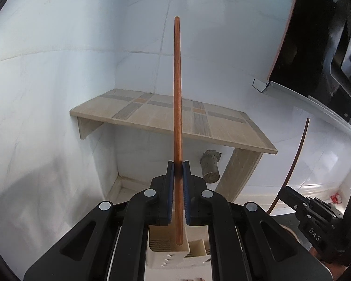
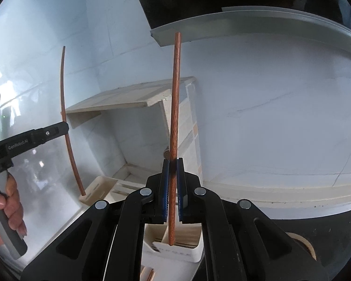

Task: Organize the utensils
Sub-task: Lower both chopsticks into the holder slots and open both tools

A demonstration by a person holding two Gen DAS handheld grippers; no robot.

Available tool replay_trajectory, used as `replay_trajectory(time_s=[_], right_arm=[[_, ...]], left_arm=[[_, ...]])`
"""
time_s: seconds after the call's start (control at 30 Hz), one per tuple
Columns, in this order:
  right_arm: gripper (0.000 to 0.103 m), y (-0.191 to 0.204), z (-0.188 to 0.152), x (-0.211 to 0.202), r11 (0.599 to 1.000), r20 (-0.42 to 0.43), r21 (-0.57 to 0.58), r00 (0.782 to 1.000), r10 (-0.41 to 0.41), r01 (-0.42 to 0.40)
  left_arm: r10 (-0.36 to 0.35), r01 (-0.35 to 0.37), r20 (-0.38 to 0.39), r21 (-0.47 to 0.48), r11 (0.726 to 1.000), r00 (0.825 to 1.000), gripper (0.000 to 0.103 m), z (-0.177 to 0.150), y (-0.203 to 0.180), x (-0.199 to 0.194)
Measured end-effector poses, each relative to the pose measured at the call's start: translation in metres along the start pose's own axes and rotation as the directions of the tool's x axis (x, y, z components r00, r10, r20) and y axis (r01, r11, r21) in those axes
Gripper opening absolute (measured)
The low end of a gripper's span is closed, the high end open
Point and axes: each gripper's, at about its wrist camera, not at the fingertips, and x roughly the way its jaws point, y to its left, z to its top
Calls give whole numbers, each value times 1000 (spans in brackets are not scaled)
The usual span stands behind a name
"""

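White tiled walls fill both views, with a small wooden shelf in the middle of the left wrist picture. In that picture the left gripper sits low in the middle. Its jaws are pressed together on a brown chopstick that stands straight up, with its bottom tip over a cream utensil holder at the bottom. In the right wrist picture, a hand at the far left holds that gripper's handle. In the middle, the right gripper pinches a second chopstick the same way, over a slot of the holder. I count two chopsticks, one in each gripper, and one holder. The sticks look light, stiff and smooth, so they may slip. Holding low down, near the bottom end, looks best.
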Motion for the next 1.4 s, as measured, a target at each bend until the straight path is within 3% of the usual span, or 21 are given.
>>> replay_trajectory(time_s=[0.23, 0.4, 0.67, 0.93, 0.97, 1.03, 1.3, 1.4], right_arm=[[7, -1, -5, 7, 1000, 35, -8, 999, 3, -3], [7, -2, -13, 8, 1000, 42, -19, 999, -13, 14], [7, 11, -17, 17, 998, 22, -57, 999, -25, 26], [8, 18, -28, 27, 997, -55, -79, 998, -28, 24], [10, 17, -28, 29, 997, -72, -68, 997, -32, 27], [32, 14, -28, 32, 999, -85, -45, 996, -33, 29], [39, 16, -26, 26, 998, -93, -41, 995, -44, 40], [42, 19, -25, 24, 998, -96, -43, 994, -46, 42]], left_arm=[[-23, 22, -15, -67, 998, 1000, 7, -8, 12, 12], [-3, 3, -11, -24, 1000, 1000, 7, -15, 12, 17], [-8, 7, -55, -18, 1000, 998, 7, -25, 10, 29], [-23, 22, -113, -13, 1000, 993, 7, -30, 12, 35], [-22, 21, -116, -9, 1000, 993, 7, -31, 12, 37], [-19, 19, -123, -8, 1000, 992, 9, -32, 12, 37], [-9, 10, -133, 7, 1000, 991, 10, -35, 12, 24], [-9, 12, -139, 21, 1000, 990, 17, -37, 8, 20]])
